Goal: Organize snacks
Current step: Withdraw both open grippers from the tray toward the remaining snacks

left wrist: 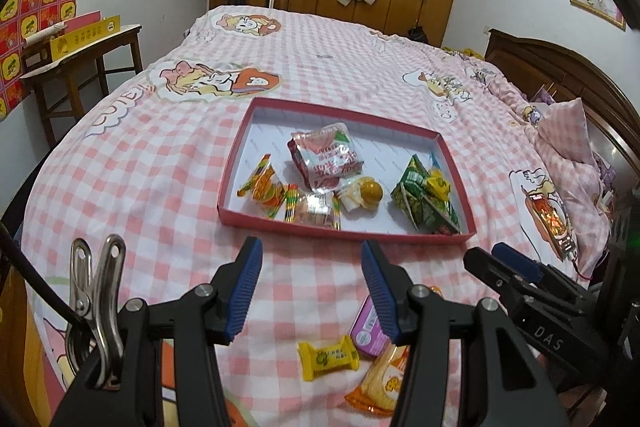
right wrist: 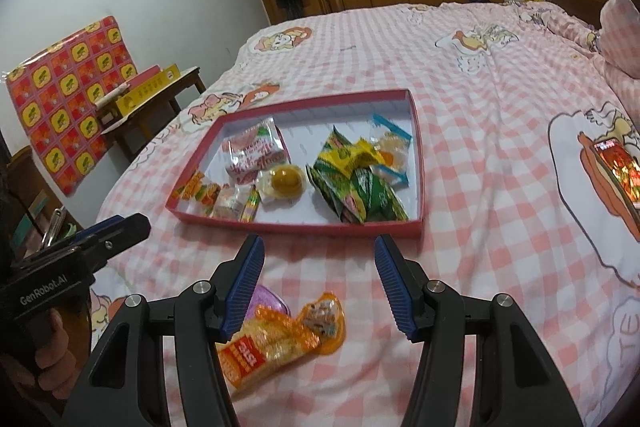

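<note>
The shallow red cardboard tray (left wrist: 454, 163) lies on the pink-checked bed (left wrist: 160, 163) with crinkled foil snack packets inside. Only the left wrist view shows a yellow wrapped candy (left wrist: 328, 357) near the left tool (left wrist: 312, 291). Only the right wrist view shows the whole orange plastic snack packet (right wrist: 280, 339) below the right tool (right wrist: 320, 291). Both tools stand partly open and empty.

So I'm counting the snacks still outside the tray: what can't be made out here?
- Purple tin: left view, right finger covers its right part; right view, left finger hides most of it.
- Orange packet: lower left end behind the finger in the right view; print blurred.
- Yellow candy: only in the left view; label too small to read.
</note>
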A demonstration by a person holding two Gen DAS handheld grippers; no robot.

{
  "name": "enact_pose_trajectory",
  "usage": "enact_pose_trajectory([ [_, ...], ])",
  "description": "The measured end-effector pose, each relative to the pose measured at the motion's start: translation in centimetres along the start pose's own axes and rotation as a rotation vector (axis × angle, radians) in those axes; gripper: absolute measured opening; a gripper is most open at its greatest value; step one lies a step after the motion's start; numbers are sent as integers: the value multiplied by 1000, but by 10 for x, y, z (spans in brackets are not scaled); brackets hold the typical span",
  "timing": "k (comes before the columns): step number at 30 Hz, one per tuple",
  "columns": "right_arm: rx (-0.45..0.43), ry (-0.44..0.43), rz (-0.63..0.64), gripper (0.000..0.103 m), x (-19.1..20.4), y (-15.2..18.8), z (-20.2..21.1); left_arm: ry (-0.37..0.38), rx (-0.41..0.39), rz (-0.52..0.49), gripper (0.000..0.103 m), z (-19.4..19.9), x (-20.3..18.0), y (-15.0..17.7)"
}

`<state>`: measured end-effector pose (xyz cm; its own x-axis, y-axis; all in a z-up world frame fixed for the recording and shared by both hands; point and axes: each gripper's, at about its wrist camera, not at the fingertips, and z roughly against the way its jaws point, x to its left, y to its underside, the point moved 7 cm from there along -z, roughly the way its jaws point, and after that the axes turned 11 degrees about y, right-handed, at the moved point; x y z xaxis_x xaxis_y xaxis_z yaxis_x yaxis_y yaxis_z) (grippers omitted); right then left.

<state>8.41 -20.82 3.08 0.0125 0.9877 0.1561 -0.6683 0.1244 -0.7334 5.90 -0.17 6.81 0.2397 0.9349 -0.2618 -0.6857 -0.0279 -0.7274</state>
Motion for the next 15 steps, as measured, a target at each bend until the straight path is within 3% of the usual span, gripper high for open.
enact_pose_trajectory([
  [15,94,8,-6,59,-5,31,-6,-9,70,13,54,-2,7,30],
])
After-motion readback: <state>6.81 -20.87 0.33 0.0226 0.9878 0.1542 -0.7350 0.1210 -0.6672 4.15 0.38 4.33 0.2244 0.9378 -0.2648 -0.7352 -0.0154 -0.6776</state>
